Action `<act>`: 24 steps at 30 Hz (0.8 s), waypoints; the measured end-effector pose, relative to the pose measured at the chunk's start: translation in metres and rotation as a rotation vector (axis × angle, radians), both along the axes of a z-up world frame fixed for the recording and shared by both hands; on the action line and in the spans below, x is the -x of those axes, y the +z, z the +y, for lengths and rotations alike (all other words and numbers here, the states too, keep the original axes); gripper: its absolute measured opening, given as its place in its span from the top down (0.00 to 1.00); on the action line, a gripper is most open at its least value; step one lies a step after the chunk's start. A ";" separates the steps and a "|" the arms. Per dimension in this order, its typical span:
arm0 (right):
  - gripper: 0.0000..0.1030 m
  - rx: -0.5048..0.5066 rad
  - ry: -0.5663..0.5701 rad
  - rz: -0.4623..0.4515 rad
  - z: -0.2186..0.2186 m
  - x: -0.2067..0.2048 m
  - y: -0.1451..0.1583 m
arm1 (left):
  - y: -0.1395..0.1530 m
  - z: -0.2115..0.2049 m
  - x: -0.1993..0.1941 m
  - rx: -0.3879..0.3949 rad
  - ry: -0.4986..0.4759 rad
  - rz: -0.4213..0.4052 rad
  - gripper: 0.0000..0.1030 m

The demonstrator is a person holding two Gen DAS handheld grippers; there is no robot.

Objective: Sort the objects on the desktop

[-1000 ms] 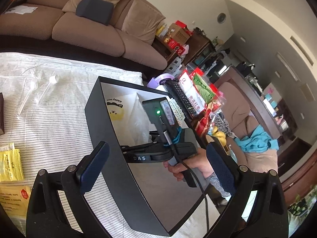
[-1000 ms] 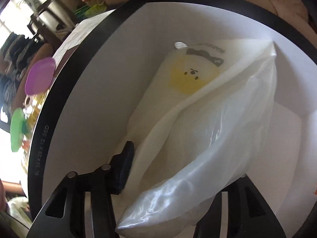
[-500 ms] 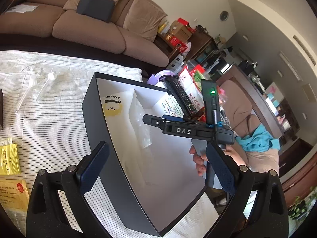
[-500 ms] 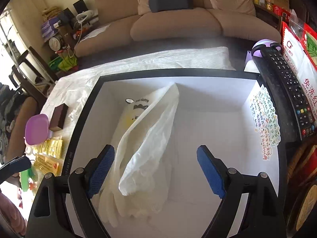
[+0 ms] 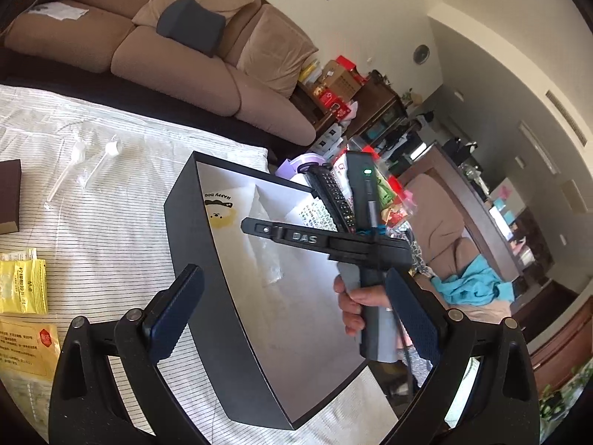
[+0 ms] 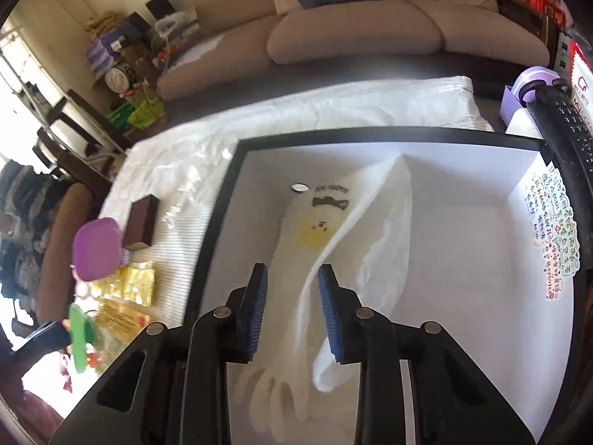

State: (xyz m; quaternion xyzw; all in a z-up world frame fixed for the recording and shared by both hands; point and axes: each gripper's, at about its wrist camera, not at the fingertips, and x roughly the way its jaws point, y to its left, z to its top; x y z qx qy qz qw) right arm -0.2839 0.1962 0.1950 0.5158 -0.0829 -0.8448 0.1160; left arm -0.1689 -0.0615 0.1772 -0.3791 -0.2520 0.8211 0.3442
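Note:
A black box with a white inside (image 5: 192, 230) (image 6: 407, 134) stands on the striped tablecloth. A clear plastic bag with a yellow cartoon print (image 6: 333, 237) (image 5: 222, 215) lies inside it. My right gripper (image 6: 292, 304) hovers above the box over the bag, its blue pads partly closed with a gap and nothing between them; it also shows in the left wrist view (image 5: 318, 239), held in a hand. My left gripper (image 5: 292, 319) is open and empty, above the box's near left wall.
On the cloth left of the box lie yellow sachets (image 5: 22, 285) (image 6: 126, 285), a brown box (image 6: 141, 228) (image 5: 9, 196) and clear plastic spoons (image 5: 81, 167). A purple lid (image 6: 97, 248) sits at the left. A remote control (image 6: 570, 141) (image 5: 330, 196) leans at the box's right side. A sofa (image 5: 178, 59) stands behind.
My right gripper let go of the plastic bag, rose out of the box and narrowed its fingers. The bag now lies in the box. My left gripper barely moved.

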 end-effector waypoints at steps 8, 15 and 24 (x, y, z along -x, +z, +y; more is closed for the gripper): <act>0.98 -0.067 0.046 -0.058 -0.020 0.017 -0.041 | -0.007 0.003 0.002 -0.010 -0.021 -0.017 0.05; 0.98 0.206 0.002 -0.091 0.031 0.003 -0.006 | -0.010 -0.001 0.001 -0.018 -0.017 -0.019 0.05; 0.81 0.068 -0.119 -0.267 0.064 0.004 -0.066 | -0.018 0.004 -0.002 0.024 -0.043 -0.033 0.05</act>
